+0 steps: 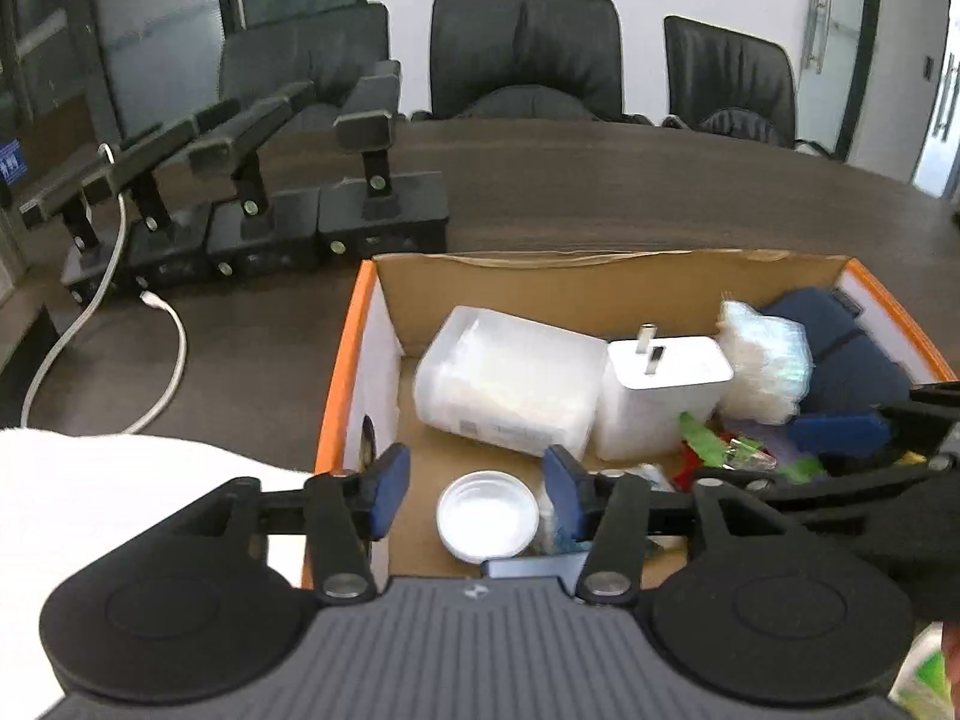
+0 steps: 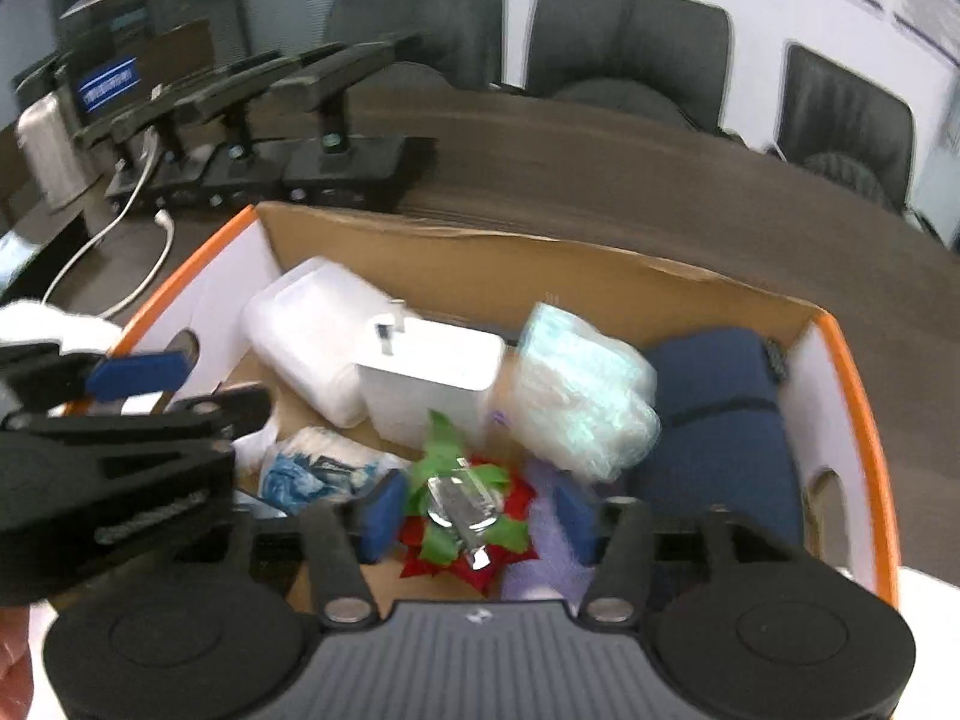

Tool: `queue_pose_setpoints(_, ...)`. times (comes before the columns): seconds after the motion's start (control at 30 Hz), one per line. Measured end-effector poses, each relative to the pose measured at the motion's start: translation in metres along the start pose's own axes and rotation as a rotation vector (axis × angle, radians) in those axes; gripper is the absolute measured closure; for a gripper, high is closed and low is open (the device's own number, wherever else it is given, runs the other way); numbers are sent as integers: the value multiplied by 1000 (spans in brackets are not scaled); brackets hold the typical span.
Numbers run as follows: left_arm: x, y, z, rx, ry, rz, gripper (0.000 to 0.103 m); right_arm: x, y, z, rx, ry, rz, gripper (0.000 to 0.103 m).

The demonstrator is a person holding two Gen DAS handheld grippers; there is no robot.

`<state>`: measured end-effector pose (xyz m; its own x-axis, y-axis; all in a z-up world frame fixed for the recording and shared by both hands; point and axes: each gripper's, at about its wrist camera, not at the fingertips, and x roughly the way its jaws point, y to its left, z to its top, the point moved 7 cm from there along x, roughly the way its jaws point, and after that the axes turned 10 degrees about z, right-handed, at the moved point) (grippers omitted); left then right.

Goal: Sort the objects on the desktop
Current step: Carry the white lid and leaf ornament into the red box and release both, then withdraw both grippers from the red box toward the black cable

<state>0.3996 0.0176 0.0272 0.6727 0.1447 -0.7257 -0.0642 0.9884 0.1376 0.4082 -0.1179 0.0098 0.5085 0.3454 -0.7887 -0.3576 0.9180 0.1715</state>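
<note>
Hovering open-jawed over the crowded box (image 1: 348, 360), left hand-held gripper (image 1: 477, 498) and right hand-held gripper (image 2: 477, 507), both empty, risk colliding at lower frame.

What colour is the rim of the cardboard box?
Orange; the box rim shows best in the right wrist view.

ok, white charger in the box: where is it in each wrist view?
Left wrist: charger right of centre, prongs up, between the clear case and the plastic packet.
Right wrist: charger at centre, same neighbours.
Shared landmark: the box's orange rim.
</note>
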Motion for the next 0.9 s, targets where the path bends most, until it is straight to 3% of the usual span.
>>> queue_pose_setpoints(0.07,-9,1,0,-1,27,-32,36,-15,-5,2,38,-9,14,32)
queue_pose_setpoints(0.13,-19,4,0,-10,50,-15,25,-31,-12,2,62,-12,6,31)
queue_pose_setpoints(0.2,-30,4,-2,-20,65,-22,20,-45,-19,0,87,-5,-19,27)
queue_pose_setpoints(0.33,-52,0,-12,-30,104,-46,0,-72,-36,-13,118,2,-78,20)
queue_pose_setpoints(0.5,-76,-8,-34,-23,144,-27,0,-105,-58,-44,148,3,-123,19)
queue_pose_setpoints(0.63,-103,-13,-54,-22,86,-16,0,-128,-61,-76,152,-18,-125,19)
queue_pose_setpoints(0.73,-124,-17,-73,-14,32,-3,0,-150,-51,-99,134,-64,-99,19)
queue_pose_setpoints(0.9,-148,-25,-114,5,20,-38,0,-180,-23,-134,119,-99,1,18)
